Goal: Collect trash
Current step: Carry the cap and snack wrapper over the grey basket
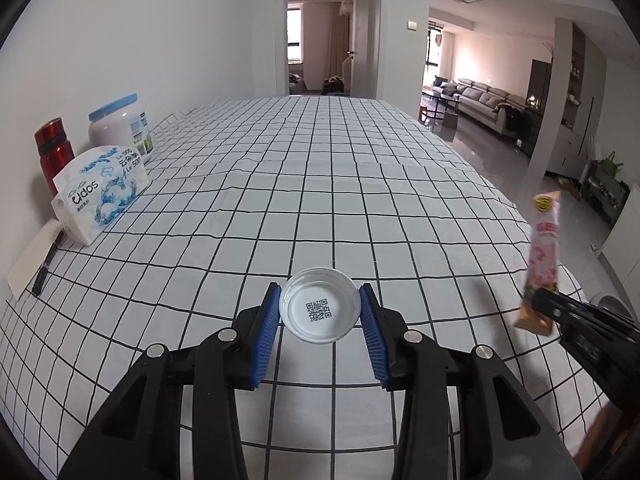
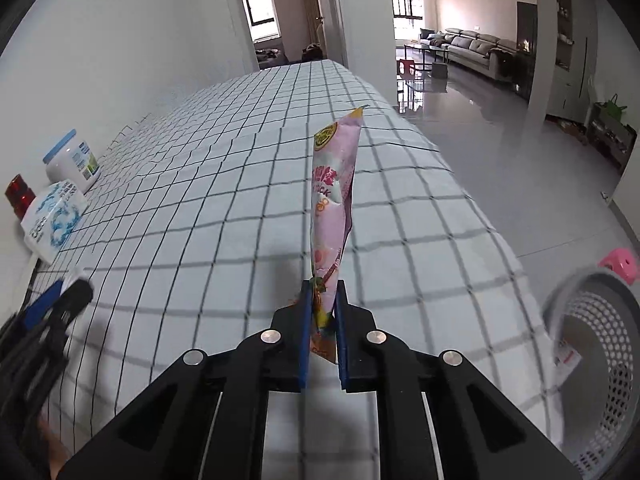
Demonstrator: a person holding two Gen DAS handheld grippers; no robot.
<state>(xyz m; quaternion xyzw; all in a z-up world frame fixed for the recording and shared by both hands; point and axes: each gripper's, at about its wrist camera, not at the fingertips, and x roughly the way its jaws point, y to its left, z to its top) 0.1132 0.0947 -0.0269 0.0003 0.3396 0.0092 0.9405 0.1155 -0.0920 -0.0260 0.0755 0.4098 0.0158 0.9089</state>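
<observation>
From the left wrist camera I see my left gripper (image 1: 320, 312) clamped on a round white plastic lid (image 1: 319, 305), its blue ribbed pads (image 1: 267, 332) pressing the rim from either side. The lid faces the lens, open side up, with a small square code printed at its centre, and it sits above the white tablecloth with a black grid (image 1: 320, 184). Along the wall on the left stand a red metal bottle (image 1: 54, 151), a white tub with a pale blue lid (image 1: 120, 124) and a white-and-blue tissue pack (image 1: 98, 192), the pack just in front of the other two. Nearer the edge lies a black pen (image 1: 45, 268) on a white card (image 1: 30, 264). At the far right my right gripper (image 1: 538, 308) pokes in, gripping a long pink snack wrapper (image 1: 542, 248) that stands upright above the cloth.

From the right wrist camera, the right gripper (image 2: 322, 320) has its jaws drawn together on the lower end of that wrapper (image 2: 332, 200), which rises tilted slightly right (the print is too soft to read). The tablecloth (image 2: 200, 220) is blurred beneath it. To the lower right, beside the table, is a grey perforated plastic basket (image 2: 600, 360) with a scrap of white-and-red paper (image 2: 566, 358) inside. A pink plastic stool (image 2: 620, 266) stands on the floor just beyond it. The left gripper shows blurred at the left edge.
</observation>
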